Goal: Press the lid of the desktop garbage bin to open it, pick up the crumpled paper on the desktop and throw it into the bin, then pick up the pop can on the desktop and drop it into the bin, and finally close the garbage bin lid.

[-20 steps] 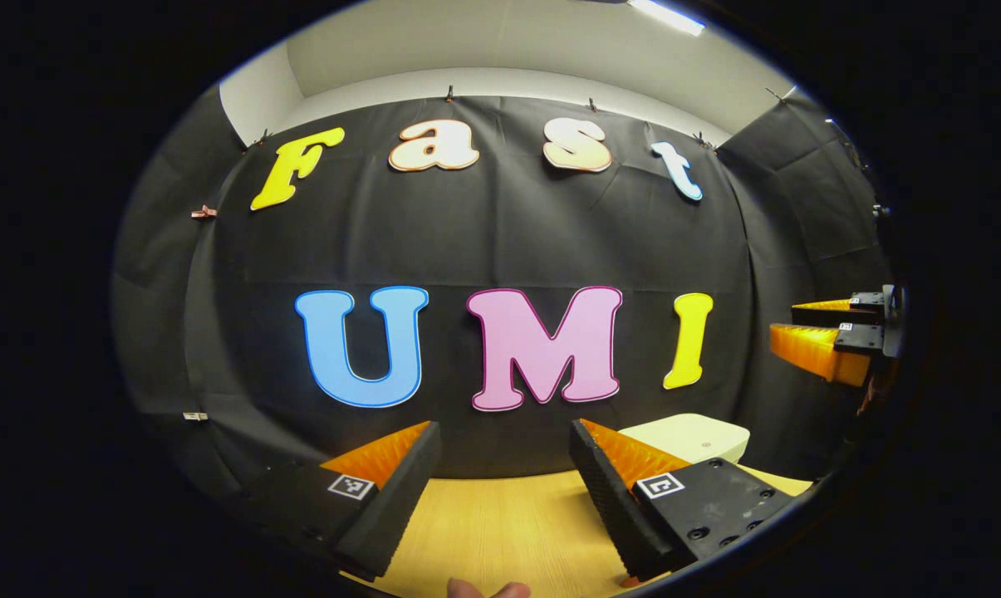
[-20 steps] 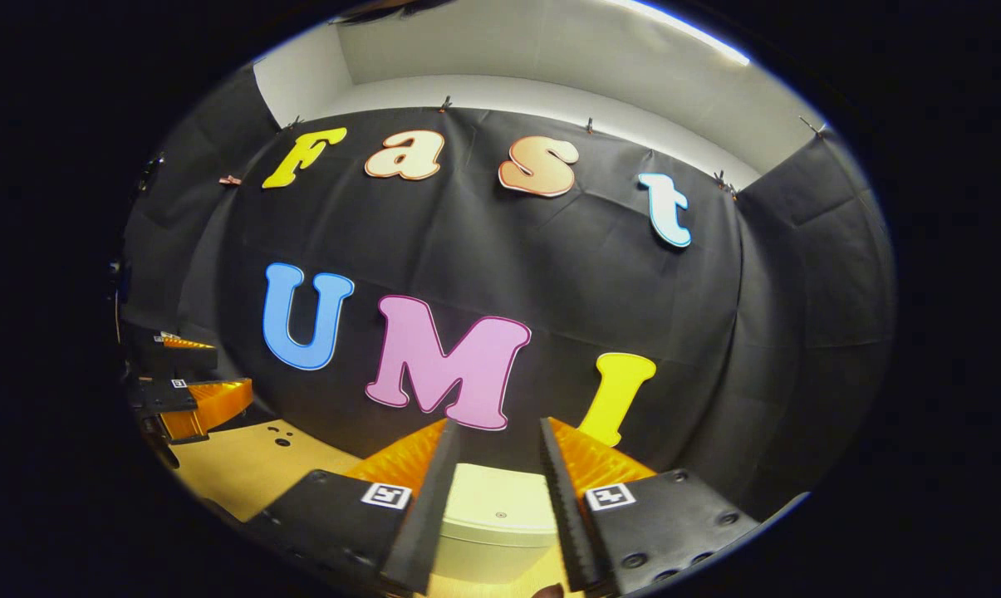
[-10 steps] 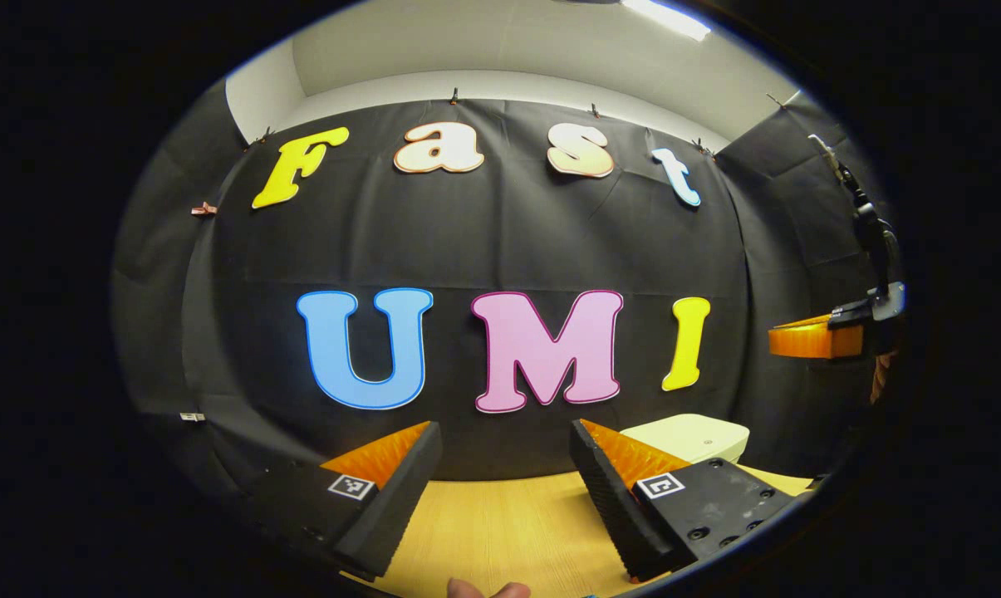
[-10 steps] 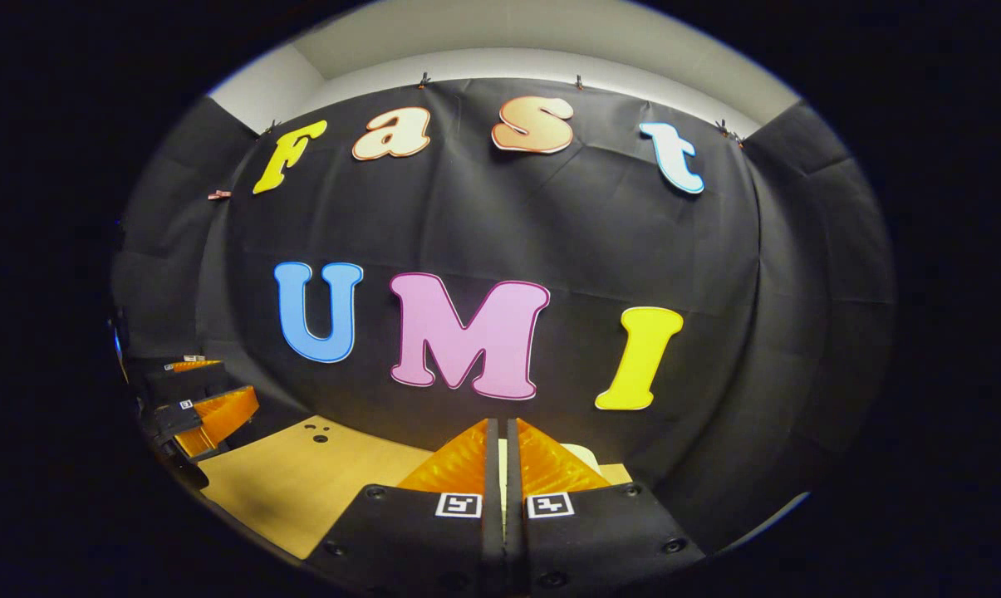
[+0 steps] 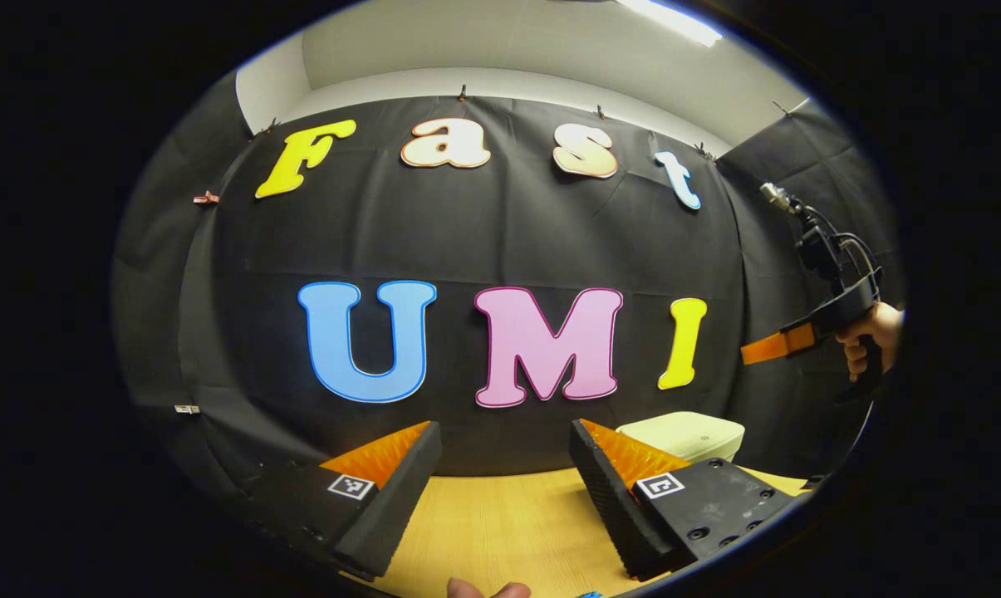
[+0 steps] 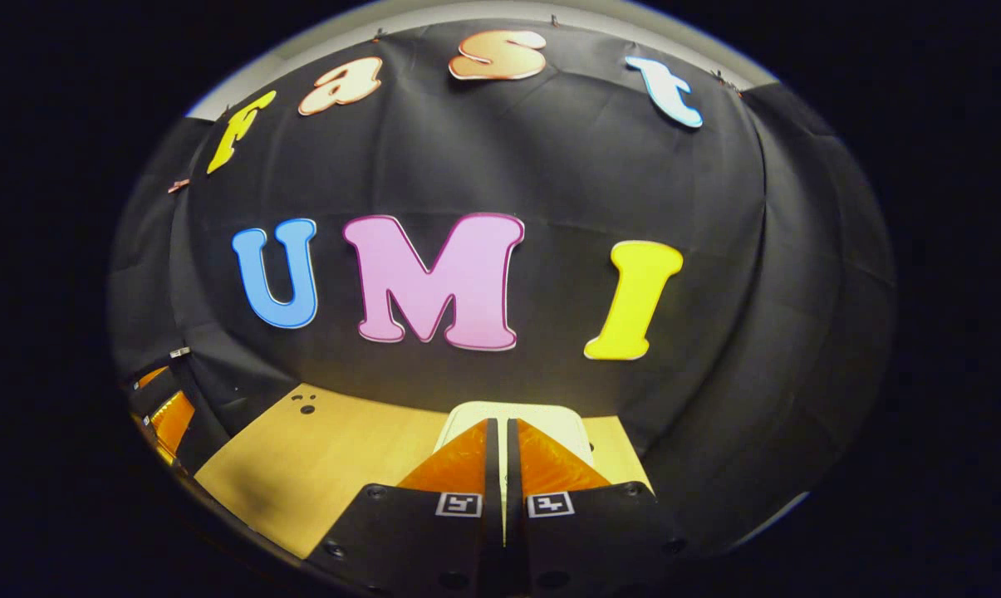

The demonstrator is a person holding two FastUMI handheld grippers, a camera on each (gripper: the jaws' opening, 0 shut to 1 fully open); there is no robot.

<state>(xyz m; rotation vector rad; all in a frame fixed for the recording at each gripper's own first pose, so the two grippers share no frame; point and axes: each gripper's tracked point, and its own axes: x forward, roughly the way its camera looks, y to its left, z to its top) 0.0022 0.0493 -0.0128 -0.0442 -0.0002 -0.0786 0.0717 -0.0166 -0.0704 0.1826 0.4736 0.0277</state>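
Left gripper (image 5: 504, 465): the fingers are spread wide with nothing between them, unchanged from one second ago. It hangs over the wooden desktop (image 5: 500, 523), and its position has barely shifted. The garbage bin (image 5: 683, 434) stands ahead of it and to the right, just beyond the right finger, with the lid down. Farther right in the left gripper view, the right gripper (image 5: 770, 349) is held by a hand (image 5: 870, 332) and appears edge-on, above the bin.

Right gripper (image 6: 500, 432): the fingers are pressed together with nothing held between them. One second ago they stood apart with the bin lid visible in the gap; half a second ago they had closed. Since then the gripper has tilted forward and downward, so the bin lid (image 6: 512, 413) now sits directly ahead of the closed fingertips. Whether the tips are touching the lid cannot be determined from these views. At the far left of the right gripper view, the left gripper appears beside the desktop edge.

Significance for the task: the closed fingers form a single blunt point, suited to pushing. The step in hand is judged to be the press that opens the lid. The lid appears not yet open, so the task is at its beginning.
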